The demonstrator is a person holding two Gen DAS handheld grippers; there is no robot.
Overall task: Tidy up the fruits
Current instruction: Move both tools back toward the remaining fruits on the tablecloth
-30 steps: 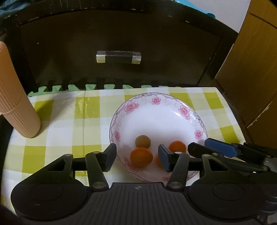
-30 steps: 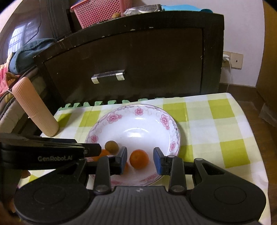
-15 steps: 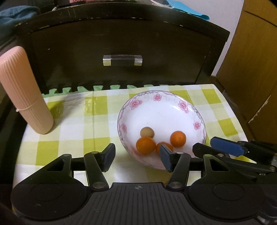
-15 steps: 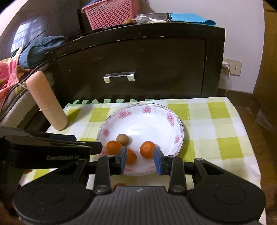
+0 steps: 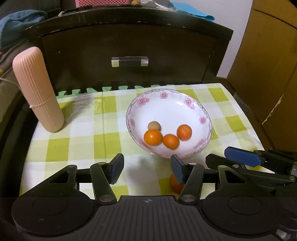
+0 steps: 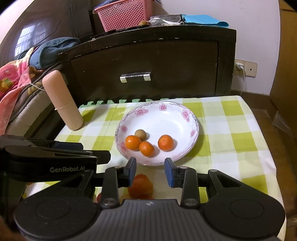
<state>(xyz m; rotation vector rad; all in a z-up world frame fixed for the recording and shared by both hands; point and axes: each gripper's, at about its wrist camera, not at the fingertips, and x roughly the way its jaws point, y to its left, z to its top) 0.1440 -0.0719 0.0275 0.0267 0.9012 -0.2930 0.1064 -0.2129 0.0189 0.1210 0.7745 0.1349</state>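
Left gripper [image 5: 146, 167]: fingers [image 5: 117, 167] spread wide, nothing between them, above the checked cloth [image 5: 83, 142] near the table's front edge. Right gripper [image 6: 150, 171]: fingers [image 6: 169, 172] also apart, gripping nothing. Loose orange fruit [image 6: 141, 186] lies on the cloth just below/behind the right fingers, closer to the left-hand one, blurred; in the left wrist view the same fruit [image 5: 176, 184] peeks from behind the left gripper's right finger. A smaller reddish bit shows at the gripper body's edge, too hidden to tell what it is.

Just past both grippers: floral plate [image 6: 183, 115], white w/ pink flowers, on the cloth. In its near-left part: 3 oranges [image 6: 146, 148], two touching each other, third a little apart to the right. Brown round fruit [image 6: 140, 134] sits behind the left orange, touching it.

Further out: pink ribbed tube [image 6: 62, 101] leans tilted at the table's far-left corner. Dark cabinet [image 6: 167, 61] w/ drawer handle behind the table; pink basket [image 6: 126, 13] on top.
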